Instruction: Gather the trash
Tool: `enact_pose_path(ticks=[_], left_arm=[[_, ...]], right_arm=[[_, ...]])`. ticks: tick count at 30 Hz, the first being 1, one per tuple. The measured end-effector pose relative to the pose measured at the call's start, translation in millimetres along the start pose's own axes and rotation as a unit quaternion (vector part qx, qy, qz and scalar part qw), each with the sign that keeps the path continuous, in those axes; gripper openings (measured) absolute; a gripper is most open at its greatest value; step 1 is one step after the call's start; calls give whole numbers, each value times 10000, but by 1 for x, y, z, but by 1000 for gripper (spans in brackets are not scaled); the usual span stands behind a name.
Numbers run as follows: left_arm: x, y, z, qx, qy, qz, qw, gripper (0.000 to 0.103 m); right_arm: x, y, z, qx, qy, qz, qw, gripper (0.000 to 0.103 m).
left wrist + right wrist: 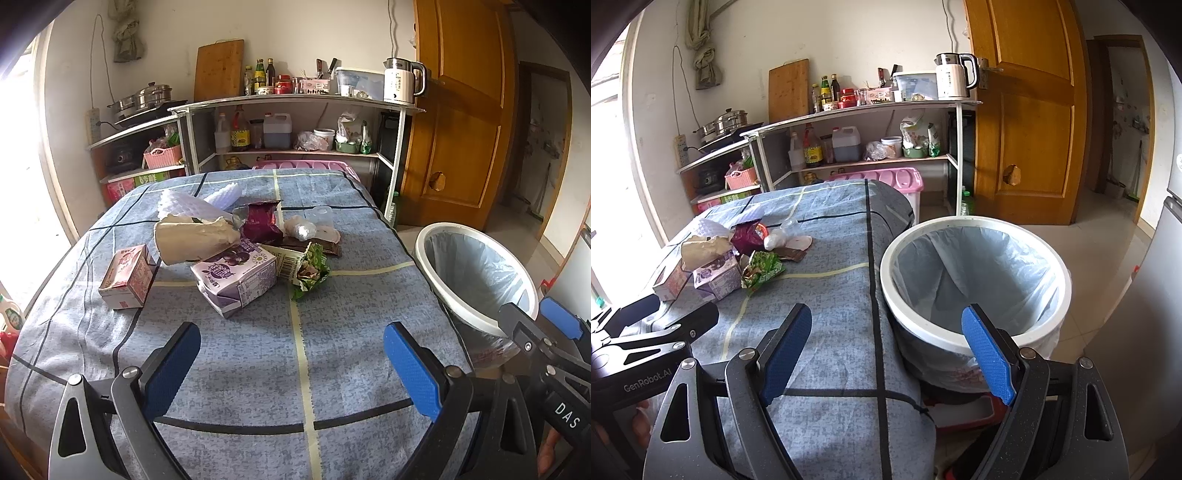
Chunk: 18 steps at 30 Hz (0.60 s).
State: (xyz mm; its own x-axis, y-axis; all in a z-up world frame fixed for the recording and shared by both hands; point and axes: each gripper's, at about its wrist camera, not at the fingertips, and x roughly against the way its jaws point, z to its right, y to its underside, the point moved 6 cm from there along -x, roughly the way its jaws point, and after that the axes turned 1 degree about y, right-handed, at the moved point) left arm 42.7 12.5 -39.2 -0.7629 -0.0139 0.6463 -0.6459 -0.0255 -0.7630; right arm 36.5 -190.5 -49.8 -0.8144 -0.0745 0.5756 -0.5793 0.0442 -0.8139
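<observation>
A heap of trash lies mid-table on the blue checked cloth (240,350): a pink carton (127,277), a purple carton (236,280), a beige crumpled bag (192,236), a green wrapper (310,266), a maroon packet (260,221) and white foam netting (184,203). The heap also shows in the right wrist view, with the purple carton (714,277) and green wrapper (762,269). A white bin (975,280) with a clear liner stands off the table's right edge (476,273). My left gripper (291,362) is open and empty, short of the heap. My right gripper (886,343) is open and empty, by the bin's near rim.
Shelves (295,129) with bottles, pots, a kettle (400,79) and a cutting board stand behind the table. A pink plastic box (894,181) sits beyond the far table edge. A wooden door (1027,110) is at the right. A grey fridge (1167,258) is at far right.
</observation>
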Motion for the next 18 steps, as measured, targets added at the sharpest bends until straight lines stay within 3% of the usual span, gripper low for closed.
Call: enact_pose_path(ticks=[18], left_arm=[[2,1,-2,17,-22,6,10000,101]], right_arm=[[2,1,-2,36,-8,-1,10000,84]])
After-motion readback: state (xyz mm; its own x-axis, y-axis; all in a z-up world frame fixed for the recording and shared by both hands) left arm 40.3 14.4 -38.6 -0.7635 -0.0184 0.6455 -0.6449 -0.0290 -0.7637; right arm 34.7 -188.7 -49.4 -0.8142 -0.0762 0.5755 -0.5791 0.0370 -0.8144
